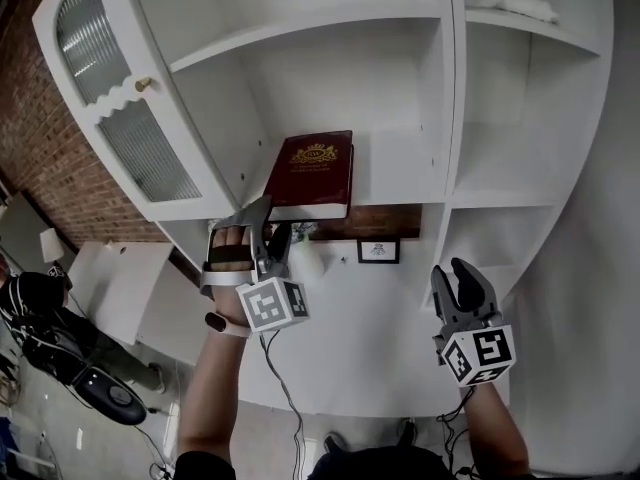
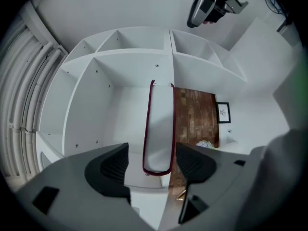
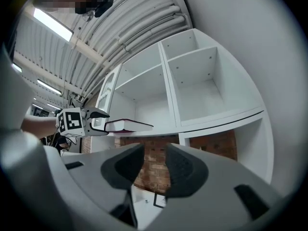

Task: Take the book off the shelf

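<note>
The book [image 1: 310, 173] is dark red with a gold crest on its cover. It lies flat on a white shelf board [image 1: 400, 180], and its near end sticks out past the front edge of the board.

The left gripper [image 1: 268, 226] is right at that near end. In the left gripper view, the end of the book, with its white pages, sits between the two jaws. The jaws are wide open and the pads [image 2: 113, 165] are not pressing on the book; there is a gap on each side. A bare hand [image 1: 228, 268] holds this gripper.

The right gripper [image 1: 462, 283] hangs lower and off to the right, well apart from the book. Its jaws stand a little apart and are empty — between them you only see a brick wall [image 3: 154, 148] far behind.

Around the book:
- To the left, a cabinet door [image 1: 110, 88] with ribbed glass and a small round knob stands swung open, near the left gripper.
- To the right, a white upright wall [image 1: 455, 88] parts the book's space from the next shelves.
- Under the shelf board hangs a small framed picture [image 1: 378, 251] on a white wall.
- High up on the right shelf lies something white and fluffy [image 1: 515, 6] — I cannot tell what it is.
</note>
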Demonstrator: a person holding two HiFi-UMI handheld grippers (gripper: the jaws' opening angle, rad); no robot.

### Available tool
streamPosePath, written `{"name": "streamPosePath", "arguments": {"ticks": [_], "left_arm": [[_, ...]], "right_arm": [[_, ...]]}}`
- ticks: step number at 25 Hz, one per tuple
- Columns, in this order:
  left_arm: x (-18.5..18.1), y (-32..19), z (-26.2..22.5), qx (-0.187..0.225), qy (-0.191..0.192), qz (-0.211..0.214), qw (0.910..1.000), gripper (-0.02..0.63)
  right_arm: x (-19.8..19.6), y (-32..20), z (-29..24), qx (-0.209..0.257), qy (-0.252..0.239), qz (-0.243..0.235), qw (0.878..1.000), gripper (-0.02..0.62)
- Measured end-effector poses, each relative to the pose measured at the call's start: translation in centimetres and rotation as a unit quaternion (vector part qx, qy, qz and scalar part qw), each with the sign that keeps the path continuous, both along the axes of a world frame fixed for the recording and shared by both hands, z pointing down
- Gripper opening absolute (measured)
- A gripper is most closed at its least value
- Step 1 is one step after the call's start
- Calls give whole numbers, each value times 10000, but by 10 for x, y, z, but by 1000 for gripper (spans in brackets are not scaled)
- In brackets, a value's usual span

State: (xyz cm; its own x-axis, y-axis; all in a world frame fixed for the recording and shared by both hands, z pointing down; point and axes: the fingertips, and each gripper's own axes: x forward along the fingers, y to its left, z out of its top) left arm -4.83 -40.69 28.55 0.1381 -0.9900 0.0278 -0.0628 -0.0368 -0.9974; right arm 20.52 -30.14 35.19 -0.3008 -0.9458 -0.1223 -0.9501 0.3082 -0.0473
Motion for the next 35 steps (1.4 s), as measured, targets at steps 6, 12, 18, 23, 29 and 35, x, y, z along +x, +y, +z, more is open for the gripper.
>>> {"name": "streamPosePath", "arguments": {"ticks": [6,12,18,23,29,35], "left_arm": [[9,-11,4,-38,-28,369,9993,290],[11,-18,7,124,-304,416,9986,275],[14,-11,8,171,-330,474,9982,221],[13,2,7,220,-231,558,9979,221],[6,27,5,304,-76,515,9982,221],[0,65,0,626,-89,458,9969,221]], "right_arm": [[-4,7,2,-50,17,313,9995,133],[-2,10,8,-114,-7,489,9987,127],[-3,5,10,-163,-96,413,9990,117],[-8,-1,6,-106,-47,201,9997,117],[-19,-9,4,-111,-62,-143,9998,114],[-46,-19,6,-128,34,-738,9972,114]]}}
